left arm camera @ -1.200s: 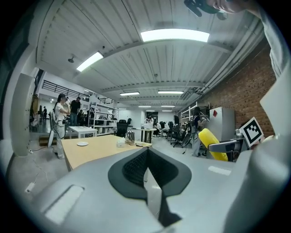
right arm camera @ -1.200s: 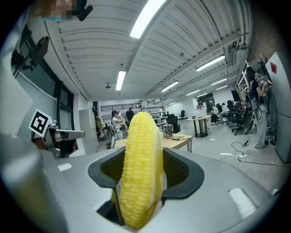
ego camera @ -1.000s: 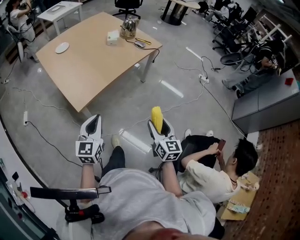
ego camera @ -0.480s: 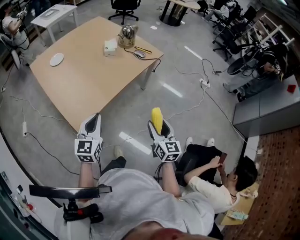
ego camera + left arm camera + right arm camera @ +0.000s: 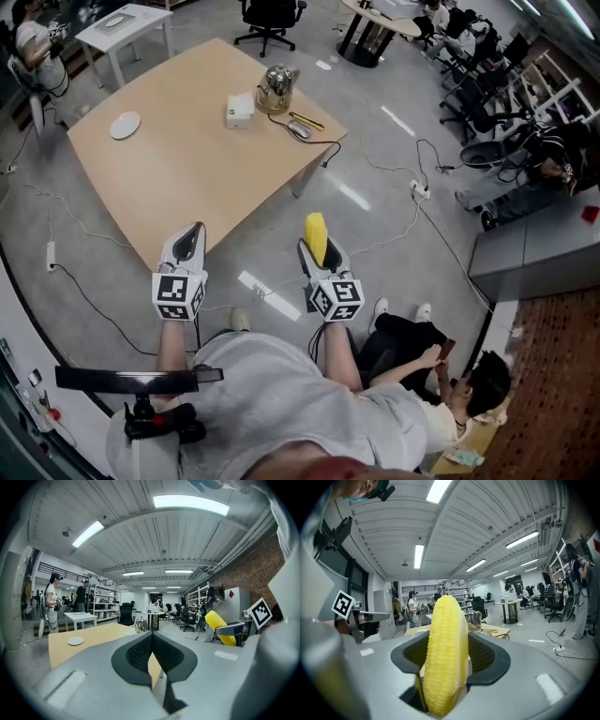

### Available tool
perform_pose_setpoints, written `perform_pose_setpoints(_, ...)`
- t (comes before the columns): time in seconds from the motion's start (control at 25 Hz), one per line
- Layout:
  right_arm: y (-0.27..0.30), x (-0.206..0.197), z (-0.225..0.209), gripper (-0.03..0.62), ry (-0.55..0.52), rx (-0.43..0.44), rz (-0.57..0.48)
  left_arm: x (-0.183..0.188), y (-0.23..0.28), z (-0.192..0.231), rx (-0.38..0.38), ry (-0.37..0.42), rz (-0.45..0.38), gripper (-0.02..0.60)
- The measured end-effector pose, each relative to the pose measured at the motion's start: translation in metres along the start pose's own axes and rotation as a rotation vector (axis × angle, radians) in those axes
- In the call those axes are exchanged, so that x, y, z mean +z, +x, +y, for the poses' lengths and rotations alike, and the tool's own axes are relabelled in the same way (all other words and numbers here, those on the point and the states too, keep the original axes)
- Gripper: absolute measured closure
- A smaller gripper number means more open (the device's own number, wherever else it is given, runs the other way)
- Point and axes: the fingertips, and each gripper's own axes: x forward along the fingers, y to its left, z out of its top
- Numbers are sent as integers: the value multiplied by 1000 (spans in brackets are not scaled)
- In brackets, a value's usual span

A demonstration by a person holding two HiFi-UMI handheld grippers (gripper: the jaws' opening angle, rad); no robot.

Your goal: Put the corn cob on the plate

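Corn cob (image 5: 316, 236) is clamped between the jaws of the right gripper (image 5: 318, 253), with its tip projecting past them. Beside it, the left gripper (image 5: 185, 246) is held with its jaws pressed together on nothing. Farther off, the plate (image 5: 125, 125) is seen on the wooden table (image 5: 197, 169), well apart from the cob.

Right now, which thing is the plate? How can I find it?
Look at the big tan table. The plate lies alone near its left corner, far from the kettle and white box. It's the only flat, round, white thing there.
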Motion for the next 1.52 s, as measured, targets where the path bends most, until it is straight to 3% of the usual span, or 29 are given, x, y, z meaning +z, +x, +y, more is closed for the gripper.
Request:
perform_pose_setpoints(0.44, 72, 9, 21, 344, -26, 81, 8, -1, 13, 61, 95, -14, -8, 561)
perform_pose_setpoints(0.76, 132, 18, 47, 344, -58, 202, 32, -1, 0, 107, 239, -29, -13, 561)
perform_pose_setpoints(1.2, 266, 34, 88, 344, -91, 391, 25, -4, 21, 193, 430, -62, -29, 561)
perform_pose_setpoints(1.52, 351, 37, 109, 344, -112, 492, 69, -11, 53, 249, 514, -100, 15, 561)
